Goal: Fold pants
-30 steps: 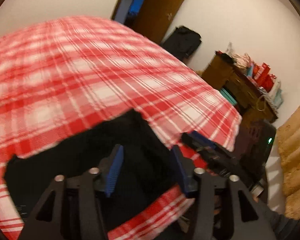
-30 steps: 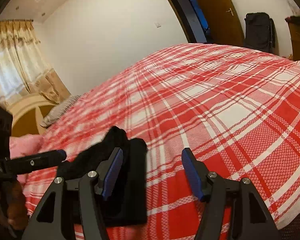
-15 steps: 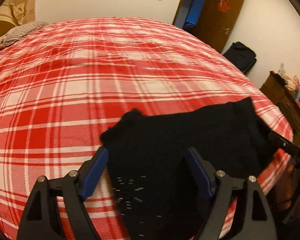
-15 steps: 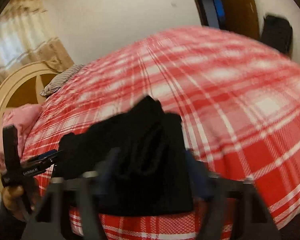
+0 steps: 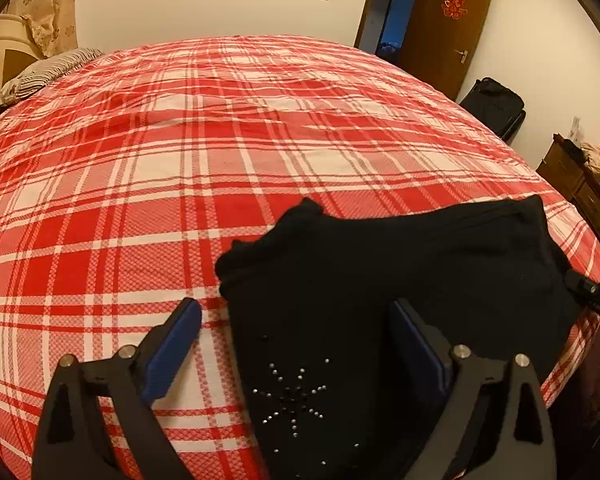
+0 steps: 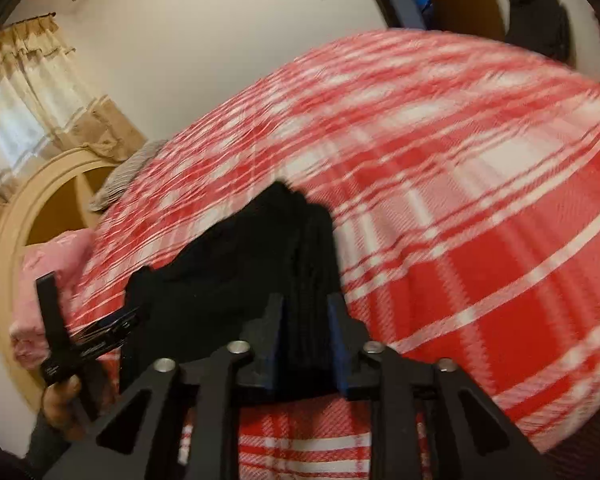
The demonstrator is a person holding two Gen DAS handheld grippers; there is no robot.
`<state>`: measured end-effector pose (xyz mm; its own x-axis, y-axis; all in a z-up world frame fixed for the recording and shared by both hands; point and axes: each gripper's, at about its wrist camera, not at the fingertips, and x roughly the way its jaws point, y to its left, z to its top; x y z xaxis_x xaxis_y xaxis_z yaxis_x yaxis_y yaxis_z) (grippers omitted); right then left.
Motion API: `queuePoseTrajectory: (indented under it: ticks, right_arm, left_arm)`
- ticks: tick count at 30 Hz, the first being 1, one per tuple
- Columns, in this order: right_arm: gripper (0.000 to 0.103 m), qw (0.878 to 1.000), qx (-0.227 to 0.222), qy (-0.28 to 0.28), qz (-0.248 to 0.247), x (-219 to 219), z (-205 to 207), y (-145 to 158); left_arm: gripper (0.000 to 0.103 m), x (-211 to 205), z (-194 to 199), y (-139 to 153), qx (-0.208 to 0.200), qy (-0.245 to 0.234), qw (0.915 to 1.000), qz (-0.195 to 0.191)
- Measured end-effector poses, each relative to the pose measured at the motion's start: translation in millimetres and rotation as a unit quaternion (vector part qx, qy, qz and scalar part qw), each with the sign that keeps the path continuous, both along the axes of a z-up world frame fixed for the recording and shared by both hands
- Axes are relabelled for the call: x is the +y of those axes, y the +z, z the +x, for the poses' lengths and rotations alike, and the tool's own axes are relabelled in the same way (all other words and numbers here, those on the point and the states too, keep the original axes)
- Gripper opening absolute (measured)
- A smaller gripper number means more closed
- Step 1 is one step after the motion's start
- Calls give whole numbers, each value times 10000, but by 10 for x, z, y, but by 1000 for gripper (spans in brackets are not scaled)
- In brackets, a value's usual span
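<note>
Since the earlier frames the right gripper (image 6: 304,340) has gone from spread beside the cloth to pinched on it, and the left gripper (image 5: 296,348) has drawn back from over the dark fabric to a wider view of the bed. At the bottom of the right wrist view the blue pads are pressed onto a thick, ribbed-looking stack of layers at the near edge of the black pants (image 6: 236,272); that view is smeared with motion. In the left wrist view the jaws stand wide apart with nothing between them, one pad over the plaid bedspread (image 5: 140,208), the other over the pants (image 5: 380,292), which lie as a folded bundle in the lower right of the frame near the bed's edge. The pants look soft, limp and fairly light, likely to sag and slide apart unless all layers are caught together; a hem or folded edge seems the best hold, away from the small studs (image 5: 292,396) set in a star, which may snag. A pillow (image 5: 44,72) lies at the upper left. No container is in sight.
</note>
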<state>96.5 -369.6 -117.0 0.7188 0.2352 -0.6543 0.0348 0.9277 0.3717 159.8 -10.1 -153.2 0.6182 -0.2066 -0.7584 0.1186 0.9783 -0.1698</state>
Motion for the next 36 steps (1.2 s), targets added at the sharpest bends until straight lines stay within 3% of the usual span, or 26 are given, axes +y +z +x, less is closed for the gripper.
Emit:
queuePoseTrajectory:
  ticks: [3, 8, 11, 14, 16, 20, 27, 28, 29, 30, 36]
  right_arm:
    - [43, 9973, -558, -101, -477, 114, -34, 249]
    - [44, 9925, -941, 758, -159, 414, 189, 435]
    - [44, 9924, -697, 1015, -91, 537, 423, 328]
    - [44, 9958, -236, 853, -253, 546, 586, 138]
    - [44, 9969, 23, 773, -110, 453, 620, -5]
    - [44, 9959, 10, 883, 189, 321, 609, -47]
    - [45, 9969, -296, 727, -21, 239, 403, 125]
    - [48, 9970, -342, 684, -138, 216, 368, 148]
    - [59, 9969, -353, 652, -266, 190, 334, 163]
    - [63, 9969, -317, 638, -324, 166, 317, 153]
    - [63, 9973, 116, 689, -206, 38, 395, -88]
  left_arm:
    - [97, -7, -7, 14, 1, -10, 10000, 15]
    - [97, -14, -6, 0, 27, 3, 10000, 16]
    - [98, -13, -8, 4, 16, 2, 10000, 56]
    - [99, -16, -3, 3, 20, -1, 10000, 65]
    - [99, -15, -2, -2, 24, -7, 10000, 39]
    - [100, -31, 3, -18, 36, -9, 10000, 50]
    - [100, -15, -35, -9, 5, -70, 9999, 106]
    - [100, -4, -44, -11, -1, -73, 9999, 86]
    - [100, 14, -54, -13, -5, -71, 10000, 49]
    - [100, 27, -60, -15, -11, -60, 10000, 25]
    - [100, 34, -63, -49, 33, -52, 10000, -27]
